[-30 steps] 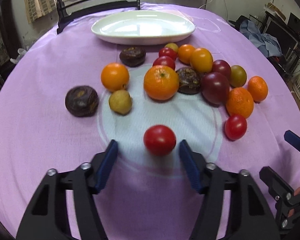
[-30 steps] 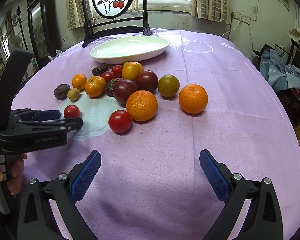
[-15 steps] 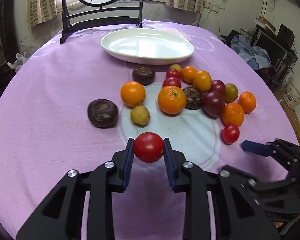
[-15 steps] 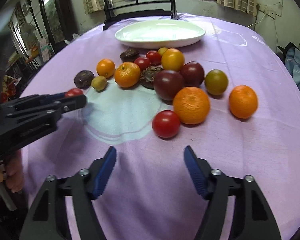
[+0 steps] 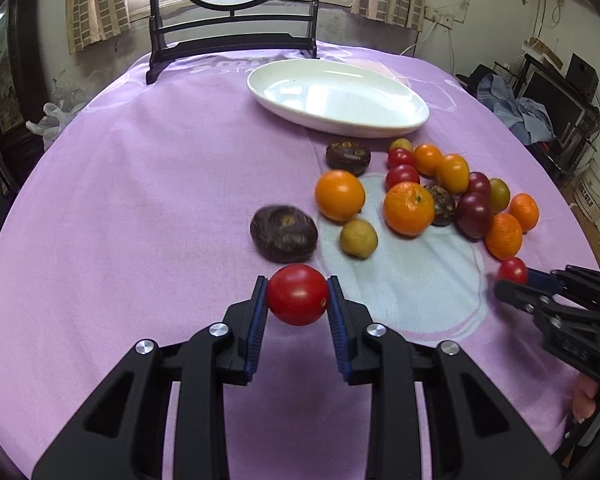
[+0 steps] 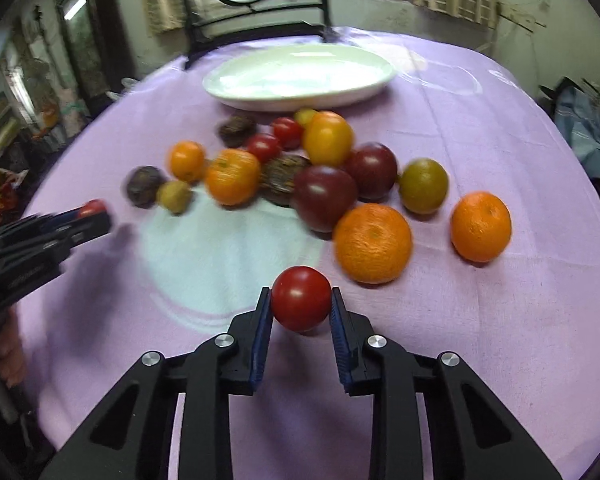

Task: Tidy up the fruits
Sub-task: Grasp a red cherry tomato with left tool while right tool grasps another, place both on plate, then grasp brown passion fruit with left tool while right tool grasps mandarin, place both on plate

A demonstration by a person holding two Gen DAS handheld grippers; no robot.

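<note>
The left gripper (image 5: 297, 295) is closed on a red tomato (image 5: 297, 294), with one blue pad on each side of it at its widest part. The right gripper (image 6: 301, 300) holds a second red tomato (image 6: 301, 298) in the same way, its pads pressing on both flanks. This second tomato seems to sit just on the purple tablecloth (image 6: 500, 340) or very close above it; I cannot tell which.

Ahead of both claws lies the rest of the fruit: a large orange (image 6: 373, 243) just beyond and to the right of the right claw, another orange (image 6: 481, 226) further right, two dark plum-like fruits (image 6: 325, 198), and a dark wrinkled fruit (image 5: 283, 233) just ahead of the left claw. Behind all of them, far ahead of the fingers, stands the white oval dish (image 5: 400, 124), which is without fruit.

In my judgement, these tomatoes are light, round and smooth, with a thin skin over soft flesh. They can slip or roll out if the pads sit too near the top or the bottom, so the hold across the middle is the good one. Too much force may bruise or split them, so a gentle grip is enough. The oranges look firmer and rougher and should tolerate more pressure, but they are wider, so the jaws must open more for them.
</note>
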